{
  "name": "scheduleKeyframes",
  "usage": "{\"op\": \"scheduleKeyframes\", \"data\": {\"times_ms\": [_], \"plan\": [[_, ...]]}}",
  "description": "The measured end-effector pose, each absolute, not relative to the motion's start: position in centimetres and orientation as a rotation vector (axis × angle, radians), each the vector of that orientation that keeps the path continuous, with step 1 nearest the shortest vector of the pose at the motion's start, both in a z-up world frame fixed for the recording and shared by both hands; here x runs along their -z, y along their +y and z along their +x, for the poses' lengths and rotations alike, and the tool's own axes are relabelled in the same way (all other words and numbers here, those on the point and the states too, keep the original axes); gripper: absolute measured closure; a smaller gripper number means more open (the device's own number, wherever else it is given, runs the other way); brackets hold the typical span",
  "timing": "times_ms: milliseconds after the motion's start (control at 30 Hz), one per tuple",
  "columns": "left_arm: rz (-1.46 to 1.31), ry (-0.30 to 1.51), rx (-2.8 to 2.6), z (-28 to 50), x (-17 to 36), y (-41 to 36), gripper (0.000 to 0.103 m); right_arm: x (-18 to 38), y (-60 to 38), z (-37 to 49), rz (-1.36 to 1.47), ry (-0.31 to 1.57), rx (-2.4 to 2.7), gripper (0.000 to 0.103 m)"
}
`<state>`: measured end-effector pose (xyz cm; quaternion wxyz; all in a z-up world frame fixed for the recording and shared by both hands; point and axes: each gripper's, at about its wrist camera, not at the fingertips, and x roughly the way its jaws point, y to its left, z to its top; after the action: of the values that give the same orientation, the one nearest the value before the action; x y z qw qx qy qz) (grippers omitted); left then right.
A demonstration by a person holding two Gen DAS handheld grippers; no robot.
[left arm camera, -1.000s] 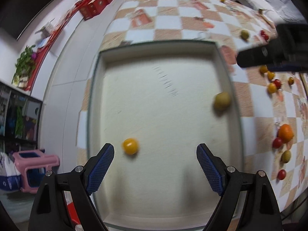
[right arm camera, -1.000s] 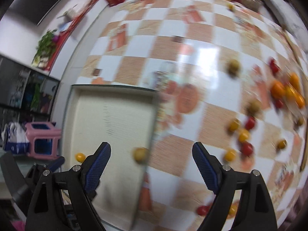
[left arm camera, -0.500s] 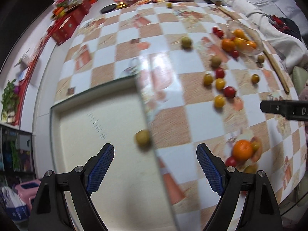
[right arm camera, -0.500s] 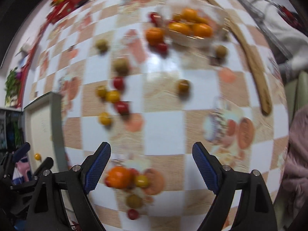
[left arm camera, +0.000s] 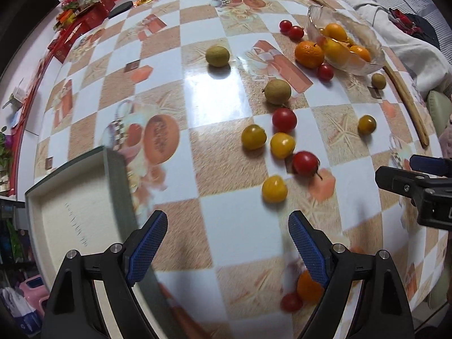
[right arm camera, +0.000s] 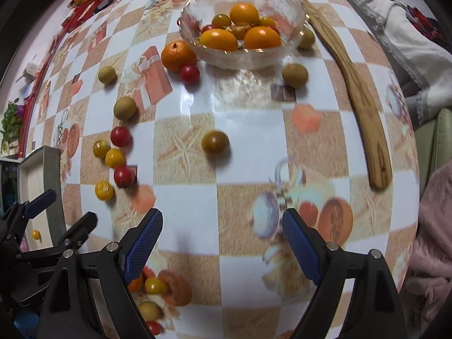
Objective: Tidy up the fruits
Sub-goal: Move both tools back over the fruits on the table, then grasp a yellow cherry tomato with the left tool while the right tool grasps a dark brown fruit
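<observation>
- Across the whole view runs the surface (left arm camera: 240, 220), covered in a glossy checkered cloth printed with fruit pictures; the glare and printed oranges could be mistaken for real fruit when picking a target.
- At the left edge sits a shallow cream tray (left arm camera: 70, 197), its glass-like rim partly under the left gripper; one small yellow fruit (right arm camera: 35, 234) shows inside it in the right wrist view.
- Toward the far right stands a clear glass bowl (right arm camera: 293, 8) holding oranges and small tomatoes, with a long wooden spatula (right arm camera: 364, 104) lying just beside it. A careless reach could knock the bowl or sweep the spatula into the loose fruit.
- Beside the bowl rests a mandarin (right arm camera: 178, 56), touching a red cherry tomato (right arm camera: 189, 73).
- Between tray and bowl lies a loose cluster of cherry tomatoes (left arm camera: 282, 144), red and yellow, with two brownish-green round fruits (left arm camera: 277, 91) near them. They are round and sit close together, so closing on one would likely nudge its neighbours and set them rolling towards the edge.
- The left gripper (left arm camera: 227, 243) hangs wide open over bare cloth, holding nothing; the nearest yellow tomato (left arm camera: 274, 189) lies ahead of its fingers.
- The right gripper (right arm camera: 221, 240) is likewise spread wide and empty; the two grippers are close, so they could collide.
</observation>
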<state>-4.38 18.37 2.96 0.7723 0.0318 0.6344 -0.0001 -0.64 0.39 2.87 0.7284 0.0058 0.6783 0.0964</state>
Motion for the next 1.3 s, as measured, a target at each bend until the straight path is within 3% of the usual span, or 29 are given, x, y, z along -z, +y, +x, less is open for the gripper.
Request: {"op": "scheduleKeyframes", "data": {"times_ms": [167,233,333,400,500,533,600,667,700,733,1300], "plan": [[0.076,1.395,-0.004,-3.4,-1.8,17.3,0.015,-1.9,0.9,1.2,0.001,1.493,-0.231,0.014],[0.079,1.403,-0.003,-3.1,-1.4,17.0,0.015,-1.6,1.1,1.9,-0.003,1.489,-0.234,0.019],[0.079,1.4,-0.003,-2.9,-1.2,16.5,0.016,-1.3,1.7,2.6,-0.022,1.488,-0.247,0.035],[0.08,1.403,-0.005,-2.8,-1.1,16.1,0.031,-1.0,2.4,2.9,-0.046,1.488,-0.249,0.044],[0.054,1.409,-0.002,-2.7,-1.1,15.8,0.034,-1.0,3.1,3.1,-0.075,1.475,-0.246,0.051],[0.045,1.407,0.007,-2.6,-1.2,15.6,0.042,-1.0,3.4,3.2,-0.09,1.469,-0.24,0.054],[0.047,1.404,0.022,-2.6,-1.4,15.2,0.056,-1.0,4.0,3.5,-0.104,1.461,-0.233,0.073],[0.042,1.399,0.049,-2.4,-1.6,14.6,0.07,-1.0,4.3,3.7,-0.089,1.457,-0.236,0.08],[0.038,1.396,0.065,-2.5,-1.7,14.4,0.08,-1.0,4.1,3.8,-0.069,1.454,-0.239,0.08],[0.03,1.395,0.078,-2.5,-1.8,14.1,0.081,-1.1,3.8,3.8,-0.055,1.453,-0.24,0.08],[-0.095,1.311,0.07,-5.6,-7.5,17.3,0.081,-5.6,0.3,0.2,0.08,1.41,-0.319,0.08]]}}
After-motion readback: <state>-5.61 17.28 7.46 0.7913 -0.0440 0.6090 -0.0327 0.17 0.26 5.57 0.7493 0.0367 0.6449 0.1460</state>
